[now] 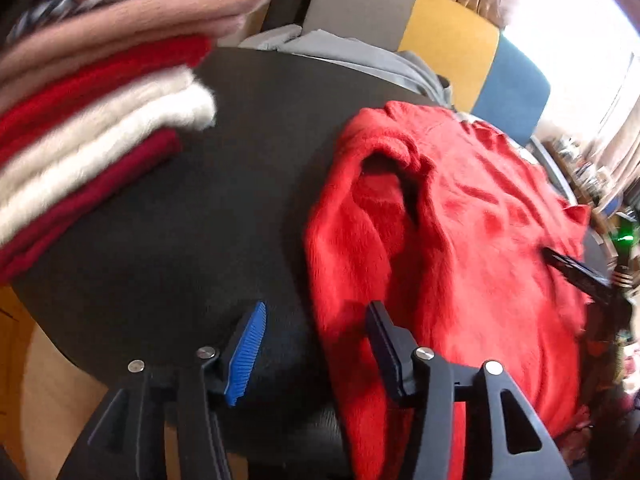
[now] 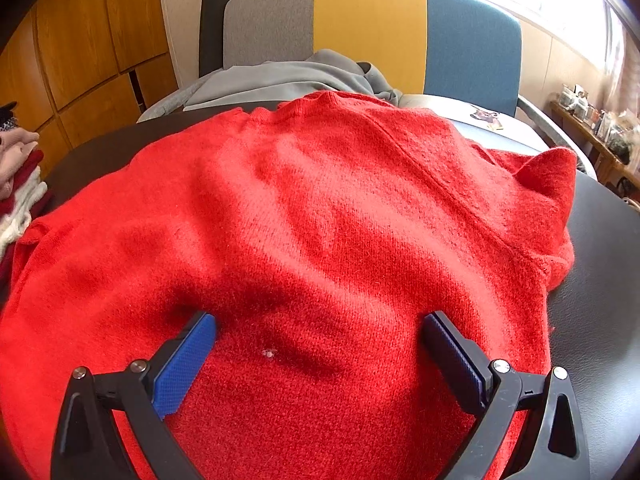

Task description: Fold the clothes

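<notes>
A bright red knit sweater lies spread on a round black table, neck toward the far side. It also shows in the left wrist view, its left edge rumpled into a fold. My left gripper is open at the sweater's near left edge, one finger over the bare table, the other over the fabric. My right gripper is open wide just above the sweater's lower middle, holding nothing. The right gripper's fingers show in the left wrist view at the right.
A stack of folded sweaters, pink, red, white and dark red, sits at the table's left. A grey garment lies on a grey, yellow and blue chair behind the table. A wooden cabinet stands at the left.
</notes>
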The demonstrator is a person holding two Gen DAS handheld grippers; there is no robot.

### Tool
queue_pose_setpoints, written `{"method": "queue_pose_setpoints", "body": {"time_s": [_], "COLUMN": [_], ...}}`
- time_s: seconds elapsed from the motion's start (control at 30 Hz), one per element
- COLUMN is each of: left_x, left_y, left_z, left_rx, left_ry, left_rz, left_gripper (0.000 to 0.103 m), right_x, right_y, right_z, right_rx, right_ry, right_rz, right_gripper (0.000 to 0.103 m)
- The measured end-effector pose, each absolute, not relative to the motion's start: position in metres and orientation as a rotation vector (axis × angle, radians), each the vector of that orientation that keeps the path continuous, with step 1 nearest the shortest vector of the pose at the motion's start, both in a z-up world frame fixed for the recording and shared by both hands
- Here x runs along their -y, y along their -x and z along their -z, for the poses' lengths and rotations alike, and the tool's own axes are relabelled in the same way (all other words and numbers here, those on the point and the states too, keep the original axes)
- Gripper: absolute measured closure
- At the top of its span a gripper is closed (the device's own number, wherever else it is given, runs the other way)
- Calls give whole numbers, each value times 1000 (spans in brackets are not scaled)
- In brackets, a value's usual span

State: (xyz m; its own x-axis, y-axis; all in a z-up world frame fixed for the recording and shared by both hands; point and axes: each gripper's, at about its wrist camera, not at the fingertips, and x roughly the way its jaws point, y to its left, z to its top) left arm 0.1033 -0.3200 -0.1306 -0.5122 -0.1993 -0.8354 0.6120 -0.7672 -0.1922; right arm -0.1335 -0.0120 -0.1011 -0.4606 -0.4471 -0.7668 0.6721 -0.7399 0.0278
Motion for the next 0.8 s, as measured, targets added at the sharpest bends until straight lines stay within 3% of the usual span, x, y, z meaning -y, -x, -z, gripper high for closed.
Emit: {"method": "queue_pose_setpoints", "body": {"time_s": [0.13,0.27,0.5,0.63,0.8], "left_x": [318,324,335,321,336], "left_y": [-90,-94,-85,-77,-103], "left_z": [129,124,73,51,74], "left_rx": [-624,-612,-367,29,-147], "left_ry": [-1168,-1170,-969,-954,-1087], "left_rz": [2243,2232,2239,2188,2197], "left_gripper": [56,96,97,94,84], "right_x": [11,10,9,11,11], "right_y": [134,134,134,132,131], "right_z": [101,101,101,101,101], "right_rx": [-351,-334,-307,-303,-296], "right_ry": [-1044,-1045,-1045,-1046,-1045], "right_rz": [2197,2191,2184,2186,2187], "right_gripper": [0,0,0,0,0]}}
